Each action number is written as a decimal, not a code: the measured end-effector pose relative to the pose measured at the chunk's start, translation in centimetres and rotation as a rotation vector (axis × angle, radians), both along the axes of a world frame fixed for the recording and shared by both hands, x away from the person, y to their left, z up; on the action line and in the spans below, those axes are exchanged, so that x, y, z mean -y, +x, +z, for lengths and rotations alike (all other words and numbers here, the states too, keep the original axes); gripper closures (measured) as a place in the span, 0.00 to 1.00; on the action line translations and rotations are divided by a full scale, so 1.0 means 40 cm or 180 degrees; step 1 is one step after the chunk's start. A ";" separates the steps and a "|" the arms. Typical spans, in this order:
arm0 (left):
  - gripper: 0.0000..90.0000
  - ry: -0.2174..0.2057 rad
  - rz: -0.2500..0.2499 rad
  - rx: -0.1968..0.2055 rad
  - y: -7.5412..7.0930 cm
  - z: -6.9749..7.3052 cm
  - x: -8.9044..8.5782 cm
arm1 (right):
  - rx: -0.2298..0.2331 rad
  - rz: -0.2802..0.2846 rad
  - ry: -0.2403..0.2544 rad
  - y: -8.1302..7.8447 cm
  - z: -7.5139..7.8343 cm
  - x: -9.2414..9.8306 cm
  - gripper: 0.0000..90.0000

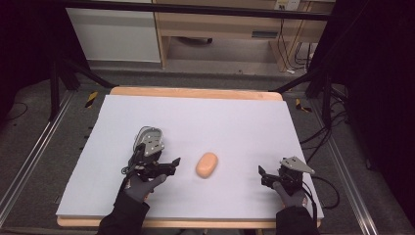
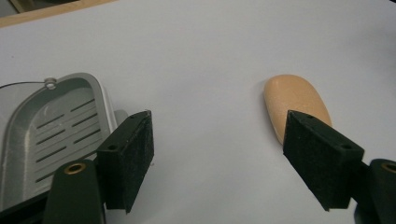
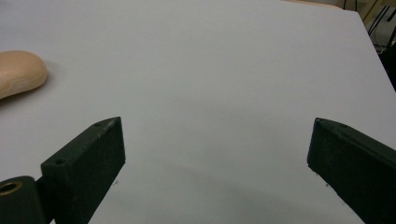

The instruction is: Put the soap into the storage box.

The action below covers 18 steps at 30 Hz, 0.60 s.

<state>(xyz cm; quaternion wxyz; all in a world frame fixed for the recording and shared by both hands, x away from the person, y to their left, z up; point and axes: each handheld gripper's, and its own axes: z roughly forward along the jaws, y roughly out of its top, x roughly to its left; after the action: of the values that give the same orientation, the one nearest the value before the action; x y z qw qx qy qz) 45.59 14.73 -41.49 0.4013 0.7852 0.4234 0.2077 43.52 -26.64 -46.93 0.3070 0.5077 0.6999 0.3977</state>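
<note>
- Although nothing is gripped at this moment, the work centres on the tan oval bread roll [image 1: 207, 165], which lies flat on the white sheet covering the table [image 1: 235, 122], roughly midway between the two hands and toward the near edge.
- In the left gripper view the roll [image 2: 292, 100] sits just beyond the tip of one finger [image 2: 322, 156], off to that side rather than between the two, so the approach looks unaligned as yet.
- The left gripper [image 1: 164, 169] hovers just beside the roll, pointing at it, with its fingers spread wide and holding nothing; that spread suits a reach around the roll's narrow width.
- A grey slotted tray [image 2: 56, 133], shallow with a raised rim, lies on the table close by the left gripper's other finger; in the high view it [image 1: 149, 134] peeks out behind the gripper's top plate. Its nearness suggests it is the place meant for the roll, though that is a judgement.
- The right gripper [image 1: 266, 176] rests near the table's right front corner, well apart from the roll, its fingers [image 3: 86, 170] also spread and empty, seemingly parked out of the way.
- In the right gripper view the roll [image 3: 18, 72] appears at the far left edge, with bare white sheet ahead of the fingers.
- Gloved hands and dark sleeves enter from the near edge.
</note>
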 end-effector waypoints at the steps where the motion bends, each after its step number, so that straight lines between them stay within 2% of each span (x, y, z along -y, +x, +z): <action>1: 0.27 0.0004 -0.0018 -0.0018 0.005 -0.003 0.011 | -0.0012 -0.0006 0.0002 0.001 0.000 -0.001 0.05; 7: 0.28 0.0070 -0.0081 -0.0079 0.017 -0.008 0.043 | -0.0043 -0.0043 -0.0005 0.001 0.000 -0.001 0.05; 10: 0.28 0.0096 -0.0100 -0.0070 0.019 -0.009 0.055 | -0.0045 -0.0047 0.0002 0.001 0.000 -0.001 0.05; 12: 0.28 0.0099 -0.0127 -0.0087 0.021 -0.012 0.067 | -0.0038 -0.0048 0.0002 0.001 0.000 -0.001 0.05; 14: 0.29 0.0165 -0.0168 -0.0099 0.023 -0.017 0.083 | -0.0004 -0.0064 -0.0016 0.001 0.001 0.000 0.05; 18: 0.30 0.0178 -0.0197 -0.0115 0.027 -0.020 0.104 | 0.0005 -0.0078 -0.0037 0.001 0.001 0.000 0.05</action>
<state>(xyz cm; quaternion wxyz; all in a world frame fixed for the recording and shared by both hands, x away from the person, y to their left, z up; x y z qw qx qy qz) 46.69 10.57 -42.28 0.3778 0.8125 0.4001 0.1927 43.57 -26.64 -46.90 0.3153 0.5141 0.6957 0.3903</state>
